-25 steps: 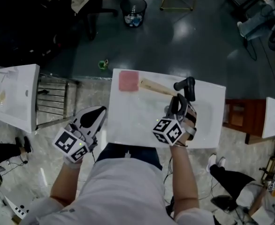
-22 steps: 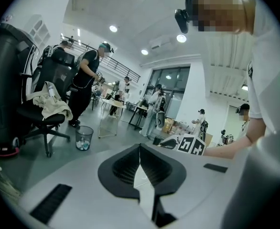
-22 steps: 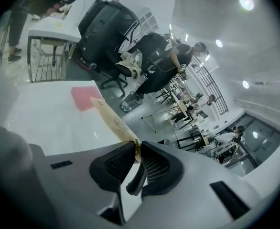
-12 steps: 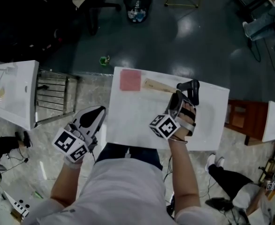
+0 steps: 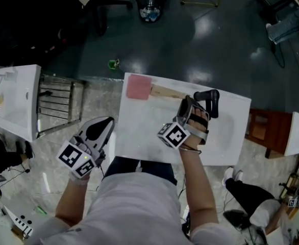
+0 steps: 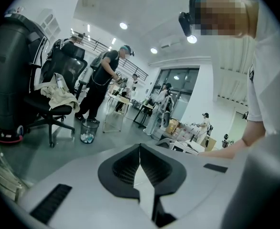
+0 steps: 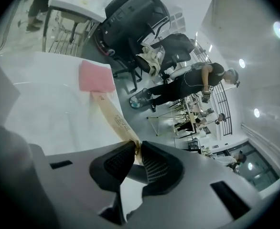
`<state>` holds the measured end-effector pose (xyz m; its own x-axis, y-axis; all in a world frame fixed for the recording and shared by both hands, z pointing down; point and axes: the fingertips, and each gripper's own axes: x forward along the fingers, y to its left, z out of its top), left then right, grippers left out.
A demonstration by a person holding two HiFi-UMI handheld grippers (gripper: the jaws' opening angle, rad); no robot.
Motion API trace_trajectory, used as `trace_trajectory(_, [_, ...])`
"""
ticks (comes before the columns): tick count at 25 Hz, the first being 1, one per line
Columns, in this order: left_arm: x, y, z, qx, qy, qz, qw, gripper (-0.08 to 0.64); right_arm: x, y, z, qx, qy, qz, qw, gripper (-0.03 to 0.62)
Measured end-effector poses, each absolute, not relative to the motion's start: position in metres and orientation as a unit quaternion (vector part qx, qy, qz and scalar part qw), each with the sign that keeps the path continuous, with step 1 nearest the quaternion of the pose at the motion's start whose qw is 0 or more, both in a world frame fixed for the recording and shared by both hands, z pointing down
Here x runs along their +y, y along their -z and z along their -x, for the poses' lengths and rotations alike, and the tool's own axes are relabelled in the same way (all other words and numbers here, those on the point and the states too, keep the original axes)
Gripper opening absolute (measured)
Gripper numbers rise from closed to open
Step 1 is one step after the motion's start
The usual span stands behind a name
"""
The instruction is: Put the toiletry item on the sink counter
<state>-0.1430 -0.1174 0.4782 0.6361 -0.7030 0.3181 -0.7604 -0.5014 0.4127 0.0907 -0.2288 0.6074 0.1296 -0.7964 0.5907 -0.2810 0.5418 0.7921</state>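
Right gripper view: a bath brush (image 7: 112, 114) with a pale wooden handle and a flat pink head. Dark print runs along the handle but is too small to read. The right gripper (image 7: 136, 149) pinches the handle's near end, its jaws nearly closed. The pink head is over the far left corner of the white sink counter (image 7: 44, 104). A black faucet (image 5: 210, 100) stands just beside that gripper. The left gripper (image 6: 140, 149), jaws together and empty, is off the counter's left edge.

Smooth glossy white table (image 5: 139, 131), pale bare-wood brush handle (image 5: 165, 92) on table, matt pink head (image 5: 138, 87) at table's far edge, matt black tap (image 5: 210, 98) on table, glossy dark floor (image 5: 190, 45) beyond table
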Motion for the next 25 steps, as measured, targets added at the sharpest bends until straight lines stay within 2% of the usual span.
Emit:
trace_trajectory(21, [-0.126, -0.498, 0.155, -0.440, -0.060, -0.849, 0.287, 0.017, -0.239, -0.664, -0.098, -0.626, 0.154, -0.386, 0.661, 0.054])
trace_trajectory(25, [-0.124, -0.500, 0.157, -0.442, -0.060, -0.847, 0.291, 0.017, -0.237, -0.671, -0.100, -0.625, 0.143, -0.374, 0.670, 0.071])
